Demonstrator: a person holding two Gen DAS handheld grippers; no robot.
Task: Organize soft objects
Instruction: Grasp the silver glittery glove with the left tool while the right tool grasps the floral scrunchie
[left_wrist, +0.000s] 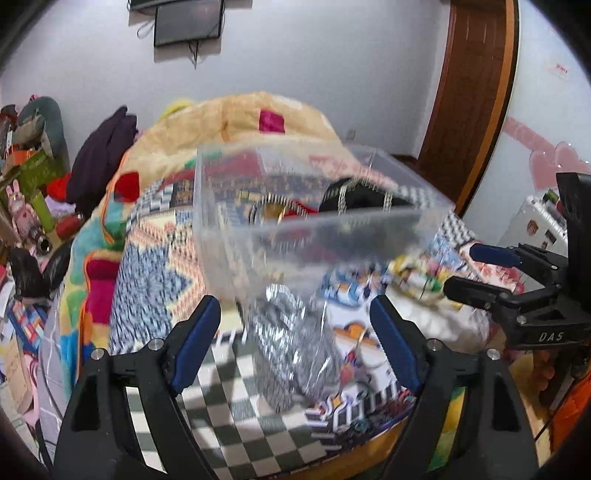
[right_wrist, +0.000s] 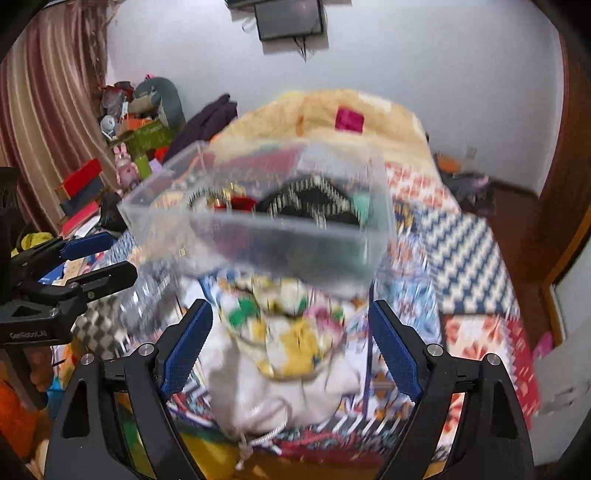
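A clear plastic bin (left_wrist: 314, 229) stands on the patterned bed, holding dark and red soft items (left_wrist: 354, 195); it also shows in the right wrist view (right_wrist: 266, 236). A grey checked pouch (left_wrist: 291, 347) lies between my left gripper's (left_wrist: 295, 328) open fingers, in front of the bin. A white drawstring bag with a flowery top (right_wrist: 280, 354) lies between my right gripper's (right_wrist: 291, 332) open fingers. Each gripper shows in the other's view, the right one (left_wrist: 465, 269) and the left one (right_wrist: 110, 254), both open. Both views are blurred.
A beige quilt (left_wrist: 236, 118) is piled at the bed's far end. Clutter, boxes and a pink rabbit toy (left_wrist: 18, 206) stand to the left. A wooden door (left_wrist: 472, 92) is at right. A screen (right_wrist: 291, 18) hangs on the far wall.
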